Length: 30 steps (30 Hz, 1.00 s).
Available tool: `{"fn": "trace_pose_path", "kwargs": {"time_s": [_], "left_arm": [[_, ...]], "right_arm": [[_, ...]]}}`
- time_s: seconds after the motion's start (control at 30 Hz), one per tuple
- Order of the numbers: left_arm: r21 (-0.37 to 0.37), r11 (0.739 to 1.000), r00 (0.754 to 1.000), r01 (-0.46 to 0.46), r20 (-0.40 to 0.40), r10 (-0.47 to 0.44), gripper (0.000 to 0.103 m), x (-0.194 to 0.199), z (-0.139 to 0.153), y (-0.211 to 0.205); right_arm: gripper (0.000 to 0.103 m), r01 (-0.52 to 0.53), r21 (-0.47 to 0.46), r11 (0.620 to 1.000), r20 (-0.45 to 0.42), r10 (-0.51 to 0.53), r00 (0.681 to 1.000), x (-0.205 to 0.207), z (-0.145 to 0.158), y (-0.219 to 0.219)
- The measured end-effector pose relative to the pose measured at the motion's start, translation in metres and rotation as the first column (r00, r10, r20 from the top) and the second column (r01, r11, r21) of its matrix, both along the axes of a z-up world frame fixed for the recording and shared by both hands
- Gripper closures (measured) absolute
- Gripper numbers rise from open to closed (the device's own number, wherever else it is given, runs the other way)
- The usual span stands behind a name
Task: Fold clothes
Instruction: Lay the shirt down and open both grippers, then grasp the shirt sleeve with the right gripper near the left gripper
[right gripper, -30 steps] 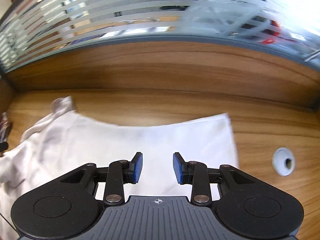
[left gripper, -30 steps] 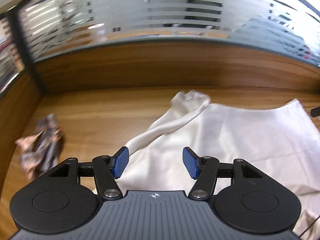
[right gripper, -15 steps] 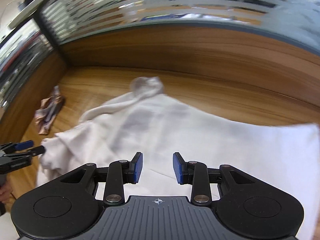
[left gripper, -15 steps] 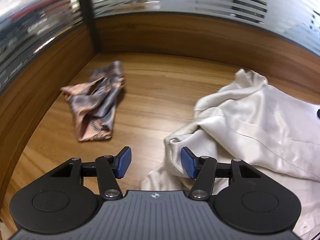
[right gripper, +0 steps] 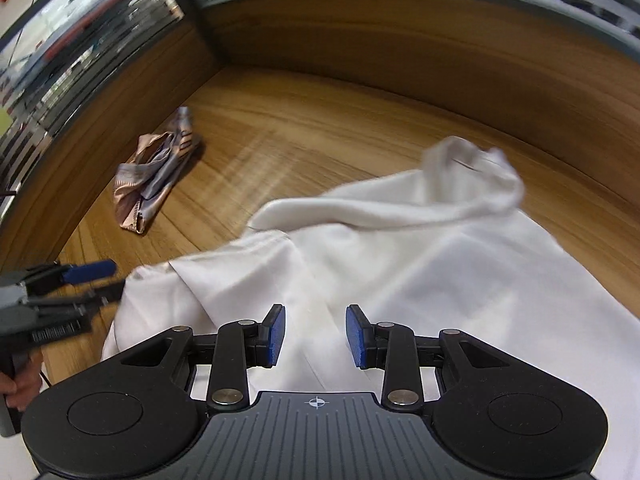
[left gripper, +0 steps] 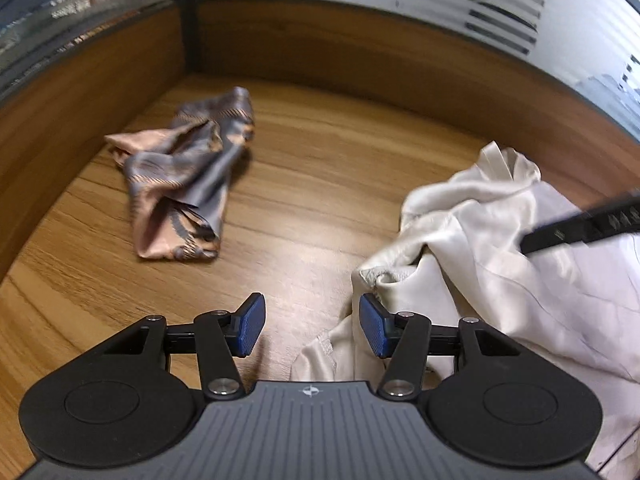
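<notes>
While the cream garment [right gripper: 420, 264] lies crumpled on the wooden table [left gripper: 312, 200], both tools hang over it with nothing between their pads. The left gripper [left gripper: 312, 324] has its jaws wide apart, just at the bunched left edge of the cloth, where a hemmed opening — perhaps a sleeve cuff, though the folds make it hard to say — stands up beside its right pad. The right gripper [right gripper: 316, 336] is also open, a little less wide, and hovers above the flat middle of the garment.

I judge the step in hand is the spreading out before any fold is made: the cloth is heaped on its left side and its far corner is rolled over, so it is not yet ready to fold. The next move calls for the left tool to close on that raised edge and draw it outward, toward the open wood, while the right one takes or presses the body so the cloth does not slide along.

A patterned scarf [left gripper: 180, 176] — grey and peach — lies well apart near the left wall, untouched.
</notes>
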<state>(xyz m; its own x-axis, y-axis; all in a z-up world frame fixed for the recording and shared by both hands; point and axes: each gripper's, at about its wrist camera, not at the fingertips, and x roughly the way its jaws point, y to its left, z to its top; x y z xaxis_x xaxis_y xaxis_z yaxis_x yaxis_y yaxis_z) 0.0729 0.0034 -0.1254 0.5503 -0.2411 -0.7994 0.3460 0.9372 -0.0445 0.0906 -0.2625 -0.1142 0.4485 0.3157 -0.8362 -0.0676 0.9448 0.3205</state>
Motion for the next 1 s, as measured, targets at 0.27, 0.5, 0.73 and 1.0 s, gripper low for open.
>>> {"fn": "trace_pose_path", "kwargs": {"time_s": [0.27,0.5,0.73,1.0], "left_arm": [[-0.039,0.996,0.997,0.076,-0.022,-0.077,0.046,0.013,-0.011,-0.012],[-0.08,0.981,0.983,0.175,-0.043,-0.179,0.046,0.014,-0.013,-0.036],[-0.1,0.965,0.965,0.243,-0.077,-0.251,0.046,0.006,-0.021,-0.056],[-0.096,0.962,0.958,0.257,-0.108,-0.266,0.046,0.003,-0.027,-0.069]], "right_arm": [[0.058,-0.113,-0.009,0.994,0.008,0.113,0.994,0.05,-0.017,0.024],[0.058,-0.164,-0.024,0.986,-0.018,0.163,0.986,0.073,-0.031,0.032],[0.056,-0.172,-0.072,0.983,0.008,0.173,0.985,0.074,-0.032,0.031],[0.072,-0.224,-0.102,0.969,0.018,0.227,0.974,0.071,-0.033,0.038]]}}
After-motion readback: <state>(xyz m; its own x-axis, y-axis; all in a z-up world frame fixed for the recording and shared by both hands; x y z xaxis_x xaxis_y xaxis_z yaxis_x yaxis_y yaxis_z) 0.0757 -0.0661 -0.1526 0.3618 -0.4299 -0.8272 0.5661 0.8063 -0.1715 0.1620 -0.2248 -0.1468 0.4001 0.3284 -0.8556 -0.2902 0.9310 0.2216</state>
